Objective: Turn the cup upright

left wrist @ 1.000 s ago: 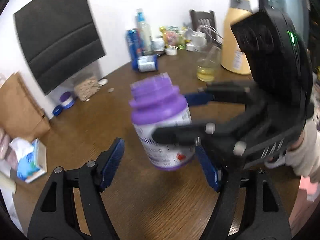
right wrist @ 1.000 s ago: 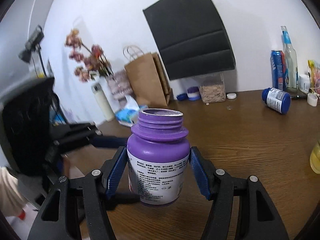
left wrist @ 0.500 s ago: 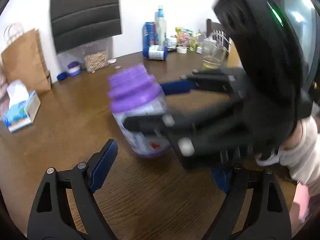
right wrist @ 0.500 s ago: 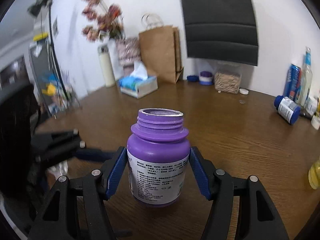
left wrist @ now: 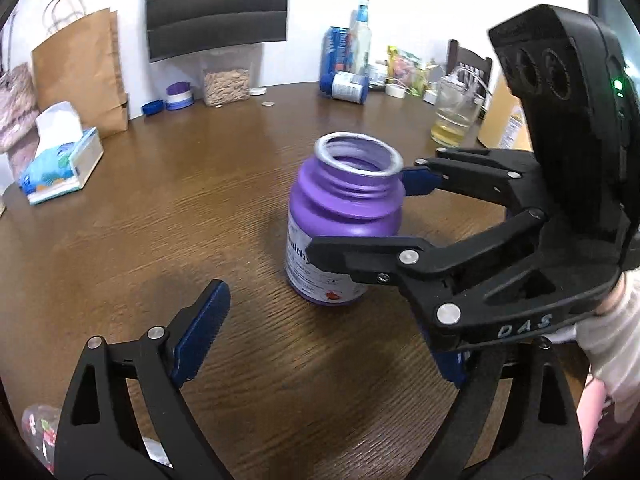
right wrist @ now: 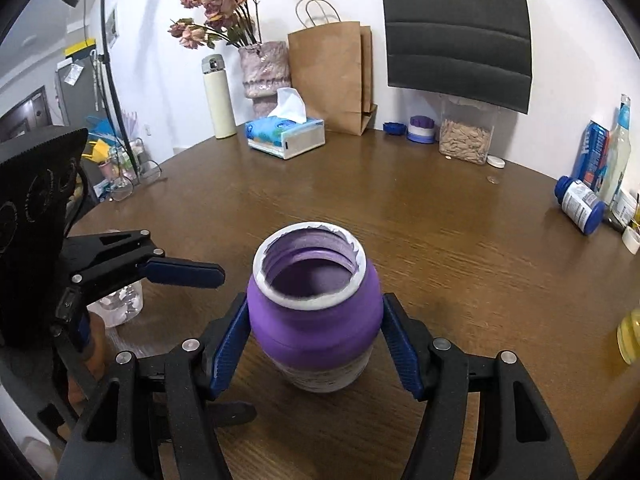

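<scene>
The right gripper (right wrist: 316, 344) reaches in level over the near edge of the tabletop (right wrist: 440, 216), its 2 blue pads (right wrist: 228, 344) pressed against opposite sides of the purple cup (right wrist: 316, 316). The cup, a lidless purple bottle, stands upright with its open mouth up and its base on the wood, about midway across the tabletop and toward the near edge. The left gripper (left wrist: 320, 332) is held low beside it, fingers spread wide with nothing between them, and points across toward the cup.

Only the left wrist view shows the cup's white printed label, the right gripper's black body with a green light, and a pale sleeve (left wrist: 612, 344) at the right edge. It also shows a glass of yellow liquid (left wrist: 454, 122) toward the far right edge of the tabletop. Only the right wrist view shows the cup's purple inside, a vase of dried flowers (right wrist: 264, 68) and a cream flask (right wrist: 218, 96) at the far left edge.

The right gripper's near finger hides part of the label. The left gripper's right pad is mostly hidden behind the right gripper. The label text is too small to read whole.
</scene>
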Action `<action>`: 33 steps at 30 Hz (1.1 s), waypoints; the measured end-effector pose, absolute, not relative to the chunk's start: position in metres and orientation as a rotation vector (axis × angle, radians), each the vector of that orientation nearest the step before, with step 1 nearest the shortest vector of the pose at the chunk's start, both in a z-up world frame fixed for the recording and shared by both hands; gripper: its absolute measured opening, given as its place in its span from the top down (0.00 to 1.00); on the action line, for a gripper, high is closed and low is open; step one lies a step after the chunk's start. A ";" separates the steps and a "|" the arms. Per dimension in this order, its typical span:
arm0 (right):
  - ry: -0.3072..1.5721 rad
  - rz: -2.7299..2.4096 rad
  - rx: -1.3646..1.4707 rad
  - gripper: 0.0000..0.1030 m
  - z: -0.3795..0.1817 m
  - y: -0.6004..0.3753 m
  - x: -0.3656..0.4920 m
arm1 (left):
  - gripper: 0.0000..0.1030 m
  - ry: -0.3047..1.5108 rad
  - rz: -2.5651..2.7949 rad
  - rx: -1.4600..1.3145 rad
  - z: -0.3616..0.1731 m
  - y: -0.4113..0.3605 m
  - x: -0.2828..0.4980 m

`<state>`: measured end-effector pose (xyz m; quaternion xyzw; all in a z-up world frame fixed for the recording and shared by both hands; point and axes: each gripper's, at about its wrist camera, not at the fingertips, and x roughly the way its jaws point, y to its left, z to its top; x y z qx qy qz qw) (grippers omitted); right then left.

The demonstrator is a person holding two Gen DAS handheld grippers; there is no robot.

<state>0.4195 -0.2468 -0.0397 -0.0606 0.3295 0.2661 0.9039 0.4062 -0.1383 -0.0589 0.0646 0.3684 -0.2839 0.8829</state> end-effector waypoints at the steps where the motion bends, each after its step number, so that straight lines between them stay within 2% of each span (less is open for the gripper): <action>1: 0.689 0.539 -0.120 0.33 -0.038 -0.247 0.419 | 0.14 0.766 -0.574 0.129 -0.058 -0.138 0.406; 7: 0.633 0.542 -0.077 0.30 0.002 -0.264 0.381 | 0.12 0.678 -0.477 0.102 -0.022 -0.121 0.380; 9: 0.597 0.522 -0.085 0.23 0.022 -0.274 0.360 | 0.04 0.617 -0.417 0.093 -0.002 -0.107 0.360; 12: 0.561 0.477 -0.095 0.23 0.040 -0.294 0.326 | 0.00 0.493 -0.300 0.044 0.023 -0.069 0.319; 17: 0.545 0.443 -0.077 0.23 0.049 -0.316 0.284 | 0.00 0.384 -0.189 0.029 0.043 -0.028 0.268; 26: 0.491 0.417 -0.064 0.23 0.057 -0.299 0.252 | 0.00 0.338 -0.113 -0.017 0.053 -0.014 0.232; 33: 0.354 0.350 -0.091 0.23 0.045 -0.296 0.170 | 0.00 0.215 0.035 0.030 0.030 -0.018 0.130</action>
